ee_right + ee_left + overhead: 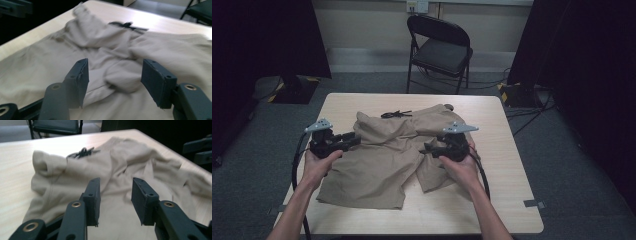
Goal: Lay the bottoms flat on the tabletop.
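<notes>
The tan shorts (387, 150) lie crumpled in the middle of the table (492, 200), with a black cord (396, 114) at the top. Both grippers hover over them, left gripper (116, 195) and right gripper (115, 80), jaws spread and holding nothing. Go down slowly, pinch just 1 cloth edge each, then pull apart gently to smooth the shorts flat.

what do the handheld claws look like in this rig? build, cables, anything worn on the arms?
Both the left claw and right claw are black, each topped by a grey three-cornered plate with a black cable trailing back. The jaws are flat rectangular black pads on linkage arms with brass-coloured pivot rings. The forearms are bare, with no sleeves or gloves visible.
</notes>
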Demonstrator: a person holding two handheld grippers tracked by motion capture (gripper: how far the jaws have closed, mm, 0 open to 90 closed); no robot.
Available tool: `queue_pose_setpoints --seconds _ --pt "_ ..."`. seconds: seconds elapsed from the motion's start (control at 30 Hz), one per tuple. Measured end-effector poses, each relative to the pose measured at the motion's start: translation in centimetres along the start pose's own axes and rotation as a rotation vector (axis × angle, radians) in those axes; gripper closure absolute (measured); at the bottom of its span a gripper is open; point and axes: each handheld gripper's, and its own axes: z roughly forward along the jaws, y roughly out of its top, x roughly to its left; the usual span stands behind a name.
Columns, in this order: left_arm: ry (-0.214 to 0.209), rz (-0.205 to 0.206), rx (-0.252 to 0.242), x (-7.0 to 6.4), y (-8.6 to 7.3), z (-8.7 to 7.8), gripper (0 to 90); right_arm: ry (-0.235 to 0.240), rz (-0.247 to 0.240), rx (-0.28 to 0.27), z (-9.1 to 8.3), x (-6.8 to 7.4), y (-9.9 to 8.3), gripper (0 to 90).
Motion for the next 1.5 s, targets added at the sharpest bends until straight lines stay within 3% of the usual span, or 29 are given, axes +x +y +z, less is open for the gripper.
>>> queue_pose_setpoints --seconds 0.03,0.07,0.1,0.13,0.17,0.2,0.27,0.3,0.4,0.5,0.53,0.63,0.7,0.83,0.87,0.9,1.0,1.13,1.3,1.5 --pt "0.000 0.000 0.000 0.0 0.0 0.0 58.8 0.000 0.000 0.000 0.0 0.0 0.0 39.9" --pt "-0.005 0.007 0.020 -0.1 -0.4 0.0 58.9 0.035 -0.022 0.013 0.4 1.3 -0.7 43.2" --pt "0.002 0.019 0.025 -0.1 -0.9 -0.1 58.9 0.035 -0.022 0.013 0.4 1.3 -0.7 43.2" --pt "-0.009 0.004 0.046 0.2 -2.0 -0.1 61.6 0.087 -0.052 0.029 0.8 2.6 -1.4 51.3" --pt "-0.009 0.004 0.046 0.2 -2.0 -0.1 63.3 0.087 -0.052 0.029 0.8 2.6 -1.4 51.3" --pt "-0.009 -0.016 0.062 0.6 -3.2 0.3 65.0 0.127 -0.074 0.051 1.5 3.9 -2.2 60.1" --pt "-0.003 -0.015 0.085 1.1 -4.3 0.8 66.8 0.170 -0.092 0.076 2.3 5.2 -3.0 65.1" --pt "-0.003 -0.015 0.085 1.1 -4.3 0.8 67.1 0.170 -0.092 0.076 2.3 5.2 -3.0 65.1" --pt "0.003 -0.037 0.128 1.7 -5.9 2.3 67.8 0.241 -0.129 0.131 4.4 7.9 -4.4 67.6" --pt "0.013 -0.020 0.145 1.7 -6.5 2.9 69.3 0.260 -0.143 0.154 5.4 9.0 -5.0 67.9" --pt "0.012 -0.018 0.182 1.9 -7.0 3.4 69.8 0.277 -0.149 0.170 6.3 9.8 -5.5 68.1" --pt "0.019 -0.017 0.200 1.9 -7.4 3.4 69.8 0.277 -0.152 0.185 6.9 10.2 -5.9 68.1" --pt "0.025 0.007 0.220 1.7 -7.9 3.3 69.4 0.275 -0.151 0.195 7.4 10.3 -6.2 68.0" --pt "0.025 0.027 0.209 1.1 -8.4 2.8 64.0 0.259 -0.155 0.216 7.6 10.2 -6.9 64.2" --pt "0.027 0.063 0.209 0.6 -8.7 2.5 63.3 0.250 -0.162 0.228 7.6 10.1 -7.3 65.3" --pt "0.027 0.063 0.209 0.6 -8.7 2.5 63.1 0.250 -0.162 0.228 7.6 10.1 -7.3 65.3" --pt "0.001 0.054 0.205 0.1 -9.4 1.7 62.8 0.265 -0.168 0.216 7.0 10.2 -7.9 65.1" --pt "0.003 0.071 0.210 -0.9 -9.9 1.1 62.2 0.274 -0.181 0.220 6.2 10.4 -8.3 65.1" --pt "-0.013 0.063 0.211 -1.9 -10.5 0.5 59.1 0.287 -0.196 0.226 5.4 10.9 -8.8 65.2" --pt "-0.063 0.074 0.221 -4.1 -11.3 -0.2 56.9 0.306 -0.216 0.238 3.9 11.5 -9.7 65.2"
